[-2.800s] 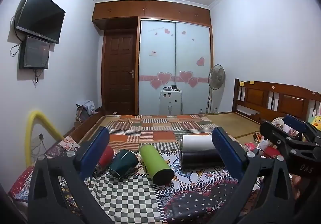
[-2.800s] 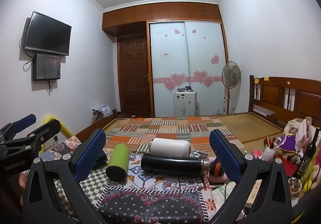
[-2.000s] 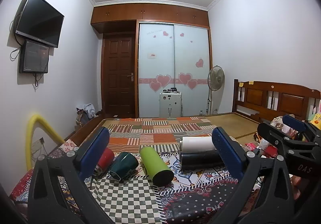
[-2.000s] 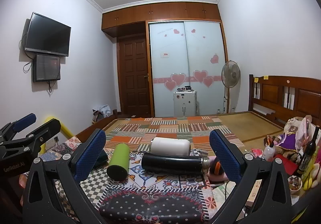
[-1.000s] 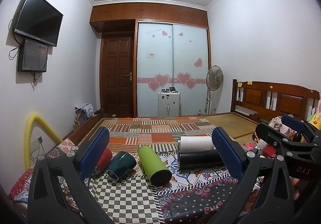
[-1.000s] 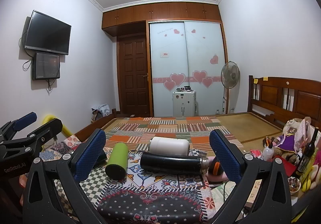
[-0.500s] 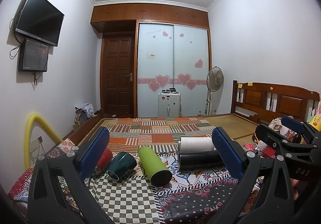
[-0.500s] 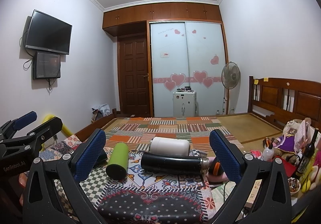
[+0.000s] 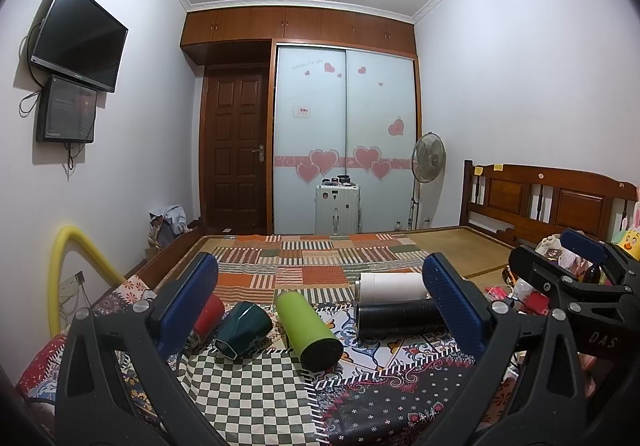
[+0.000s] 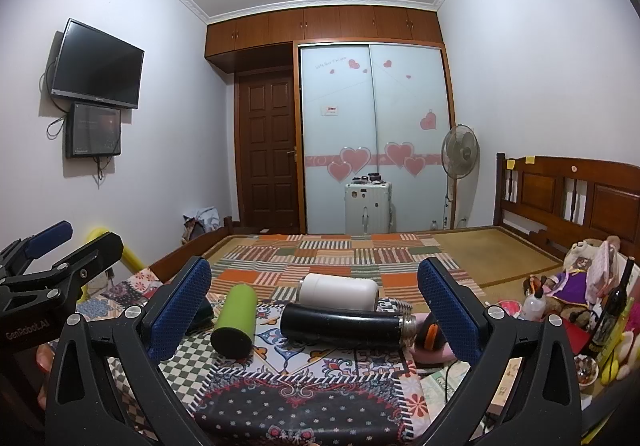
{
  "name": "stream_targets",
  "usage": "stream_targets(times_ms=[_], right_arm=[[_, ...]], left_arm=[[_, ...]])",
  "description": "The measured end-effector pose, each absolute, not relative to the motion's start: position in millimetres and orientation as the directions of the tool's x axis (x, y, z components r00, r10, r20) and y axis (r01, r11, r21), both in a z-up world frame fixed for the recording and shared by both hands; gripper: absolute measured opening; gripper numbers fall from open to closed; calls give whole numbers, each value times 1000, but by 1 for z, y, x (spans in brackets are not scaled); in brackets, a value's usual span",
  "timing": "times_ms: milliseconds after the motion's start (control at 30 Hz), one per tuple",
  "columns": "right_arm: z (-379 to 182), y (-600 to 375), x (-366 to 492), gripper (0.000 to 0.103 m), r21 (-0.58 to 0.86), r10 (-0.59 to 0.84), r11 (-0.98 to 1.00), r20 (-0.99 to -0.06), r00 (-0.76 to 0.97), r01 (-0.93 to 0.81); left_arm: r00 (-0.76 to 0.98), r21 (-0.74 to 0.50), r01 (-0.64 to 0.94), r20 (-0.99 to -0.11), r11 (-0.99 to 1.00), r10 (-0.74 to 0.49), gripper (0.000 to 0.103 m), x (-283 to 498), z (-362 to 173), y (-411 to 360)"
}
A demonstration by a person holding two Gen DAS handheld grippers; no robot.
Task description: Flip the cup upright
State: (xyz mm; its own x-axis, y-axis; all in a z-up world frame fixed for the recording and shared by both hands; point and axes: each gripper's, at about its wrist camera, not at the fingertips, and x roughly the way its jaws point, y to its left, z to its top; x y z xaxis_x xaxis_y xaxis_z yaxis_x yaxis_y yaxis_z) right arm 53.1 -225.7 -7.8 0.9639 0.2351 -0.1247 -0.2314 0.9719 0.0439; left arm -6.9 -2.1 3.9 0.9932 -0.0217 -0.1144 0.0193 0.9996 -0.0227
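Note:
Several cups lie on their sides on a patterned cloth (image 9: 248, 398): a red cup (image 9: 209, 313), a dark green mug (image 9: 243, 329), a lime green tumbler (image 9: 309, 329), a black flask (image 9: 400, 319) and a white cup (image 9: 390, 286). In the right wrist view the lime tumbler (image 10: 236, 320), black flask (image 10: 344, 325) and white cup (image 10: 339, 292) show. My left gripper (image 9: 320, 306) is open and empty, held short of the cups. My right gripper (image 10: 314, 310) is open and empty, also short of them. The right gripper shows at the left view's right edge (image 9: 576, 278).
The cloth (image 10: 304, 398) covers a low surface in front of a bed with a patchwork cover (image 9: 316, 258). Toys, bottles and clutter (image 10: 580, 298) stand at the right. A yellow tube (image 9: 76, 258) arcs at the left. A wardrobe, suitcase and fan stand behind.
Both grippers have only drifted slightly. Nothing was taken hold of and the cups have not moved.

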Motion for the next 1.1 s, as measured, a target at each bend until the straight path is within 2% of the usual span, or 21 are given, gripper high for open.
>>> stream_targets(times_ms=[200, 367, 833, 1100], right_arm=[[-8, -223, 59, 103, 30, 231, 973, -137, 963, -229], [-10, -210, 82, 103, -27, 253, 965, -187, 949, -262], [-46, -129, 198, 103, -147, 334, 866, -541, 772, -478], [-84, -70, 251, 103, -177, 290, 797, -727, 623, -577]], left_arm=[[993, -23, 10, -119, 1000, -13, 103, -2, 0, 0], [991, -29, -5, -135, 1000, 1, 103, 9, -10, 8], [970, -43, -75, -233, 996, 63, 103, 53, -58, 55], [961, -31, -94, -266, 995, 82, 103, 69, -80, 69]])
